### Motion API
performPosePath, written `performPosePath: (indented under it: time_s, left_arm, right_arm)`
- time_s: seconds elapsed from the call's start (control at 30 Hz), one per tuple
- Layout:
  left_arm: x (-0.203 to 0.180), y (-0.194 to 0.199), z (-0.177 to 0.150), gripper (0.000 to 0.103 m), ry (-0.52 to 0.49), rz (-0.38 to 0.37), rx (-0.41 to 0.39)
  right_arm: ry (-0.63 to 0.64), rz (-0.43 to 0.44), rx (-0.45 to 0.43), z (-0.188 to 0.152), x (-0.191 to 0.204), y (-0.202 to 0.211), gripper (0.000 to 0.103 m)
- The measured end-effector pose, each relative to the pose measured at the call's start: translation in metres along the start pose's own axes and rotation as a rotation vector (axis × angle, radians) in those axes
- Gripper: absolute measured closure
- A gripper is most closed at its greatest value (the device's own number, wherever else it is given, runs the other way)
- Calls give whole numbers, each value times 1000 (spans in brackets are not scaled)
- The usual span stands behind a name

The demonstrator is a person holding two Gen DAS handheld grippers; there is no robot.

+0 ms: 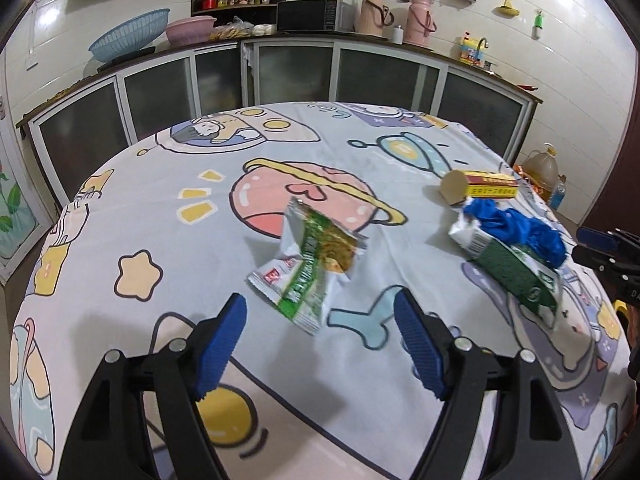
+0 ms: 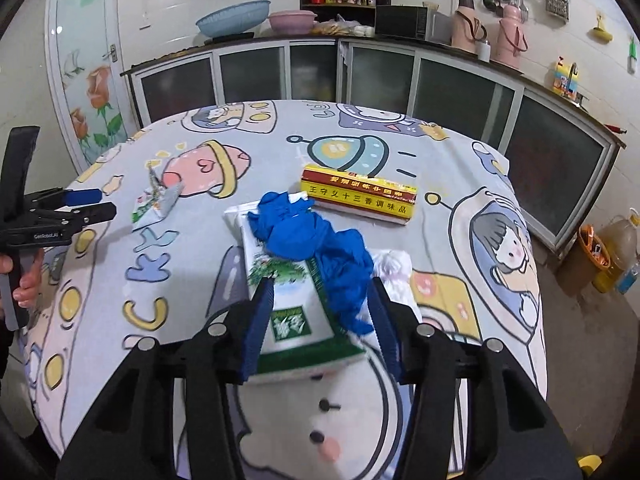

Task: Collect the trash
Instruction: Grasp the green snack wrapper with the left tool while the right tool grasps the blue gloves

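Note:
A crumpled green and silver snack wrapper [image 1: 310, 258] lies on the cartoon tablecloth [image 1: 160, 216], just ahead of my open left gripper [image 1: 320, 312]; it also shows in the right wrist view [image 2: 158, 200]. A green and white packet [image 2: 296, 312] with a crumpled blue glove [image 2: 316, 236] on top lies between the fingers of my right gripper [image 2: 322, 292], which is open around them. A yellow and red seasoning box [image 2: 360, 194] lies beyond. The packet [image 1: 516, 272], glove [image 1: 520, 228] and box [image 1: 480, 186] also show in the left wrist view.
A white crumpled bag [image 2: 394, 264] lies right of the packet. The left gripper [image 2: 86, 206] shows at the left in the right wrist view. Kitchen cabinets [image 1: 280, 68] stand behind the table. An oil jug [image 2: 616, 248] and orange bin [image 2: 592, 246] sit on the floor at right.

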State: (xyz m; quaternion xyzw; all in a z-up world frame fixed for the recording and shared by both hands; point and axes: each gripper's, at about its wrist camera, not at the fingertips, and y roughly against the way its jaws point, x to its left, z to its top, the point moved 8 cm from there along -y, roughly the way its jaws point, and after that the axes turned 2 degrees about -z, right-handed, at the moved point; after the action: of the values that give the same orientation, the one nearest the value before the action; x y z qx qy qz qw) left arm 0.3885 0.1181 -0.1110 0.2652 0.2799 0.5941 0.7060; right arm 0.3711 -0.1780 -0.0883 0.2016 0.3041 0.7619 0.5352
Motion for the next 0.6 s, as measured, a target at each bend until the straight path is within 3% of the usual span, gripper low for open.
performPosePath:
  time_s: [0.27,0.5,0.6]
  left_arm:
    - [11,-32,18,30,17,18,29]
    - [2,-79,26,29,8,-8,110]
    - [0,-89,24,42,19,-8,127]
  right_arm:
    - [-10,-9,12,6,-4,-18,56]
    - [-18,-2,36,6,-6,-29,57]
    - [-29,5,64,3,-8,-36,64]
